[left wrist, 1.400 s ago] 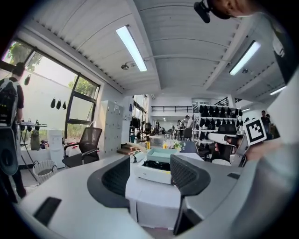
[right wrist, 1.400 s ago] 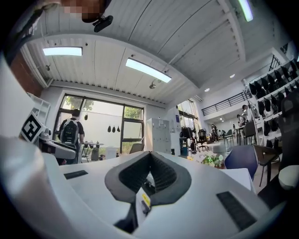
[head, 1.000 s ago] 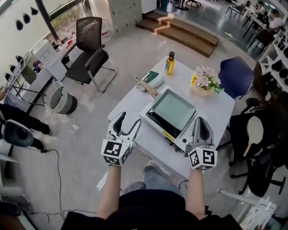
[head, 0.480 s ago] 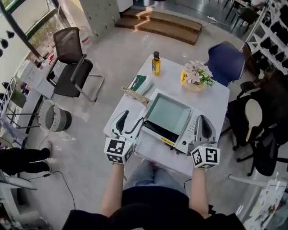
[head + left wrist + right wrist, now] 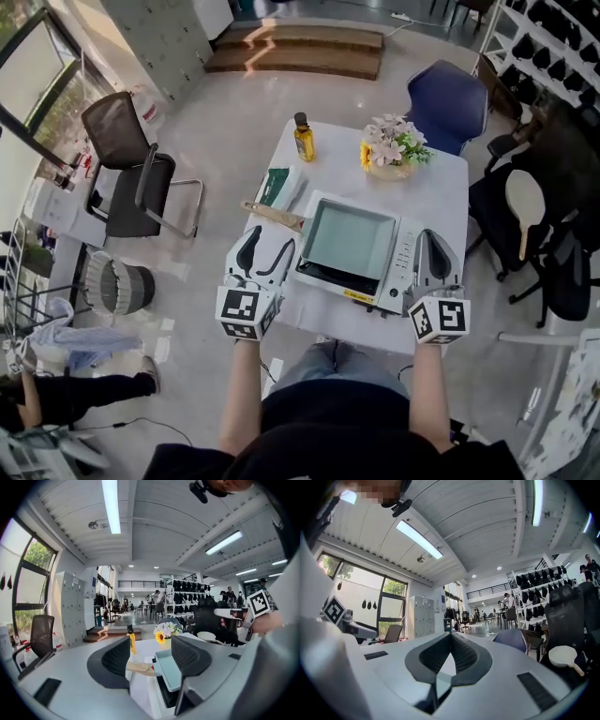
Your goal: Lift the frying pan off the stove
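While the left gripper (image 5: 263, 255) is hanging at lower centre-left of the head view with its jaws spread wide and empty, the right gripper (image 5: 430, 255) at lower centre-right is keeping its jaws pinched together on nothing. Between the two, at frame centre, the square frying pan (image 5: 349, 236) is sitting on the stove (image 5: 405, 267). Its wooden handle (image 5: 272, 214) is poking out leftward, just above the left jaws and apart from them.

So this looks like the approach, with no grip made. The next move, I'd say, is the left gripper going forward until that handle lies between its jaws, closing firmly, then raising the pan level.

Counting up: two grippers, one pan, one stove, and on the white table (image 5: 441, 187) one oil bottle (image 5: 304, 138) and one flower bunch (image 5: 389, 145).
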Demonstrator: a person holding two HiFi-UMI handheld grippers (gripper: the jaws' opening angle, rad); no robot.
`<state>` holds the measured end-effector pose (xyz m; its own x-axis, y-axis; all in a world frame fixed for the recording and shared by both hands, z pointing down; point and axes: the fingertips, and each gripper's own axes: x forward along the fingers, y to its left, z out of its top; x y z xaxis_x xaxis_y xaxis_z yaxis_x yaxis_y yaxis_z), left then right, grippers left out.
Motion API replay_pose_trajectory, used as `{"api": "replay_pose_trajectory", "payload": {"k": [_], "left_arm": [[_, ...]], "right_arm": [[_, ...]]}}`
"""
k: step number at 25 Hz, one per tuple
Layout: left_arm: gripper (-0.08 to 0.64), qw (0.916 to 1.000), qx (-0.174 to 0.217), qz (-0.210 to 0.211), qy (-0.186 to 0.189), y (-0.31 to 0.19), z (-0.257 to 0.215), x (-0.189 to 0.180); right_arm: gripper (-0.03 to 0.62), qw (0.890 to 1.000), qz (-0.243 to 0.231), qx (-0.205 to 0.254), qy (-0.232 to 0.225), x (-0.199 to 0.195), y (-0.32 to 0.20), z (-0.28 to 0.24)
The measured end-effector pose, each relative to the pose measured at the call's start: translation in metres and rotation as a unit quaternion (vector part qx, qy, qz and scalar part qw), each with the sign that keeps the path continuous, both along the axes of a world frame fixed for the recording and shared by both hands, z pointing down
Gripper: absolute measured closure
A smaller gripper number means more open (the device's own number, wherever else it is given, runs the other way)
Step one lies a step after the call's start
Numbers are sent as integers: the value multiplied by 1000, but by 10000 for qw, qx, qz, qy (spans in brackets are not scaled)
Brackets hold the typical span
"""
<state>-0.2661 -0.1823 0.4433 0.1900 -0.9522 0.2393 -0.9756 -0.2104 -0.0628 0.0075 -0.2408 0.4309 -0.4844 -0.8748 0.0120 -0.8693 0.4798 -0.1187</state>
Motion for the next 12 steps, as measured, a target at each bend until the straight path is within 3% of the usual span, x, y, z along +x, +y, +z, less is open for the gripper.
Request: {"api": "replay_pose_trajectory", "payload": {"k": [4, 7, 9, 12], "left_arm": [[281, 9966, -152, 360, -724, -20, -8, -9], [279, 9877, -263, 756, -1340, -39, -12, -14], [279, 9751, -328, 1103, -1896, -52, -13, -15], [279, 9490, -499, 1699, -2609, -66, -5, -12]], "right_arm": [[591, 10000, 39, 16, 90, 0, 4, 2], [591, 9998, 102, -29, 190, -1, 5, 2], [591, 9996, 111, -59, 242, -1, 5, 3], [591, 9994, 67, -69, 325, -4, 6, 7]]}}
